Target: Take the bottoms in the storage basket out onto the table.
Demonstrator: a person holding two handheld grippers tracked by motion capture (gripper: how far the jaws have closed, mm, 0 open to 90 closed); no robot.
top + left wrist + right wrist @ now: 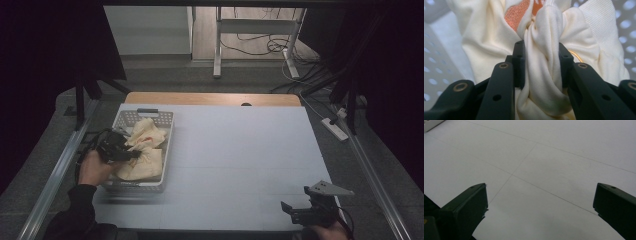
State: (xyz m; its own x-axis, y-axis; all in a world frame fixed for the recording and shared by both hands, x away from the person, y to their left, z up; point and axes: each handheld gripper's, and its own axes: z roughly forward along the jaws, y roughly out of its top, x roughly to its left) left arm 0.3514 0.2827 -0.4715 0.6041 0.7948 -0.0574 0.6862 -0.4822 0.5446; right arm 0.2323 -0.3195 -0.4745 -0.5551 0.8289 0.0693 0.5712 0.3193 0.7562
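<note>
The left gripper [541,62] clamped a bunched fold of the cream garment [142,150] inside the basket [167,150] at the table's left edge, apparently to lift it; the right gripper [540,207] waited with jaws spread wide, empty, over the near right corner.

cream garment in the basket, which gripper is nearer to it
Left. The left gripper is clamped on a fold of the cream garment in the basket; the right gripper hovers open across the table.

left tongs [541,62] clamped, right tongs [540,207] spread
</note>
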